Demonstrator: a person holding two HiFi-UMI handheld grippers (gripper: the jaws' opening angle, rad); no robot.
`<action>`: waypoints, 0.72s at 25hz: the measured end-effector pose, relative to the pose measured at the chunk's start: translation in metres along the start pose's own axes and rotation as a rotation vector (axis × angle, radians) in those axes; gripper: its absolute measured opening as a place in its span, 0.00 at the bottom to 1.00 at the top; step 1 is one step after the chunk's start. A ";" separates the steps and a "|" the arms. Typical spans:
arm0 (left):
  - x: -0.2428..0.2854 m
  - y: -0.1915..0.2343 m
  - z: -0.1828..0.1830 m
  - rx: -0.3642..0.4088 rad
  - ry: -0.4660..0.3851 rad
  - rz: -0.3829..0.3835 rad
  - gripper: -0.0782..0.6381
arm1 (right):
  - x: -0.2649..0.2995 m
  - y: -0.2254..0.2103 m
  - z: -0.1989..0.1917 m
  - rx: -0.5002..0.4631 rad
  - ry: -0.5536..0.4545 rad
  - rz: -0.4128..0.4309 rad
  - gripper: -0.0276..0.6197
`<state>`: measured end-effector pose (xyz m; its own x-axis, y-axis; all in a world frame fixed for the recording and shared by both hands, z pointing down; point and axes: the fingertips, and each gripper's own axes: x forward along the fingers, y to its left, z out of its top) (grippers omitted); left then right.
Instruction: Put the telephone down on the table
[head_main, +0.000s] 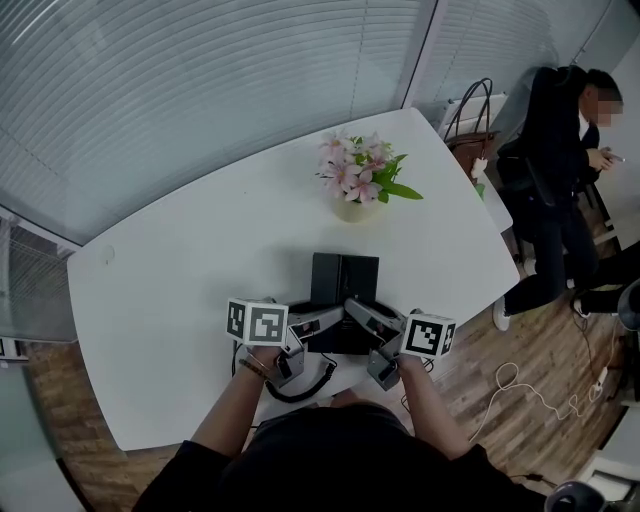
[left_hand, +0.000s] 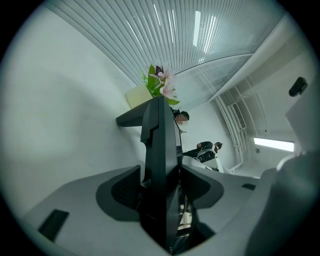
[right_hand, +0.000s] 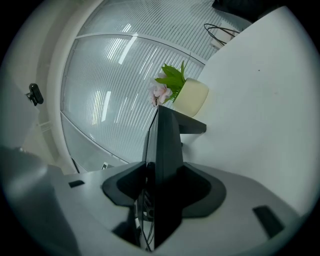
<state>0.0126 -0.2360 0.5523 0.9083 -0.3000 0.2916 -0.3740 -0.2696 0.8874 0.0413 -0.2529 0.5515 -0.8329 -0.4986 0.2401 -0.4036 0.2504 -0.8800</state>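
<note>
A black flat-bodied telephone (head_main: 345, 285) appears to rest on the white rounded desk (head_main: 170, 300), close to its near edge. The left gripper (head_main: 316, 322) reaches to it from the left and the right gripper (head_main: 358, 312) from the right. In the left gripper view the telephone's thin dark edge stands between the grey fingers (left_hand: 122, 192). They are spread, and a lit gap shows along one side of the edge. In the right gripper view its fingers (right_hand: 202, 192) likewise stand apart around the edge, with a gap on the left. A black curved cord (head_main: 300, 390) lies on the desk below the left gripper. Behind the telephone stands a cream pot of pink flowers (head_main: 355, 185). A person in dark clothes (head_main: 555, 170) stands on the wooden floor (head_main: 520, 380) beyond the desk's far right corner.
</note>
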 end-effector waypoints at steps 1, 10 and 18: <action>0.000 0.001 0.000 0.002 0.004 0.006 0.46 | -0.001 -0.003 0.000 -0.008 0.000 -0.010 0.36; -0.002 0.006 -0.008 0.003 0.030 0.050 0.48 | -0.004 -0.004 -0.004 -0.053 0.021 -0.047 0.37; -0.004 0.009 -0.009 0.032 0.044 0.093 0.49 | -0.003 -0.003 -0.004 -0.089 0.039 -0.085 0.38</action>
<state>0.0069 -0.2289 0.5625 0.8766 -0.2844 0.3881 -0.4619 -0.2719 0.8442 0.0435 -0.2485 0.5550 -0.8078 -0.4887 0.3295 -0.5038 0.2822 -0.8164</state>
